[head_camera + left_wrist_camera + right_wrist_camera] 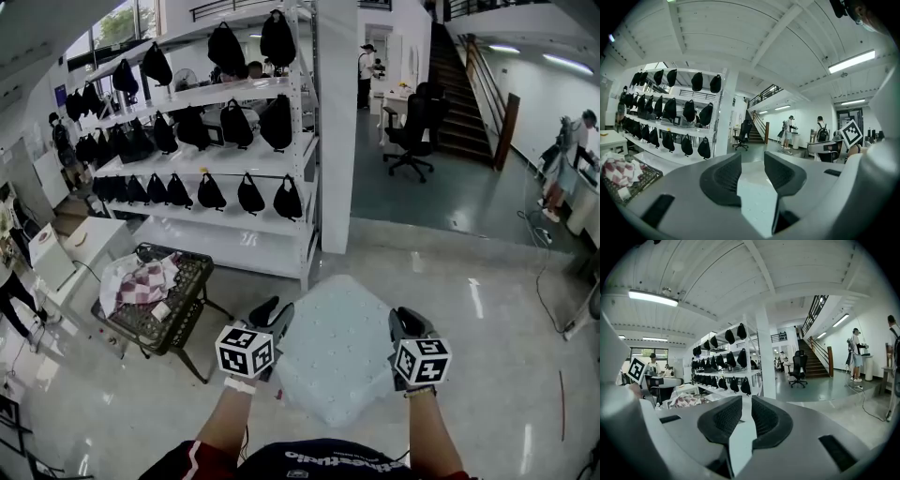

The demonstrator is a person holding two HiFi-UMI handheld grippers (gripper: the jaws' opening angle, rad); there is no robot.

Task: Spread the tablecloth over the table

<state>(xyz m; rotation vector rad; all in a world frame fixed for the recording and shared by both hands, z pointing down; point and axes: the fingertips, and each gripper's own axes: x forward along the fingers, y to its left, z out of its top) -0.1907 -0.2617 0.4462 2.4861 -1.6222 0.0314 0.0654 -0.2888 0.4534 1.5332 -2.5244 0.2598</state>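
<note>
A pale, bluish-white tablecloth (336, 352) hangs spread in the air in front of me, over the shiny floor. My left gripper (274, 317) grips its left edge and my right gripper (405, 324) its right edge. In the left gripper view the cloth (757, 206) runs up between the jaws of the left gripper (752, 173), which stand a little apart. In the right gripper view a narrow strip of cloth (740, 446) is pinched in the right gripper (746, 416). A low black mesh table (183, 314) stands to the left.
A crumpled checked cloth (141, 279) lies on the mesh table. White shelves (234, 159) hung with black bags stand behind it, beside a white pillar (336, 122). A black office chair (414, 127) and stairs (469, 84) are farther back. People stand at the edges.
</note>
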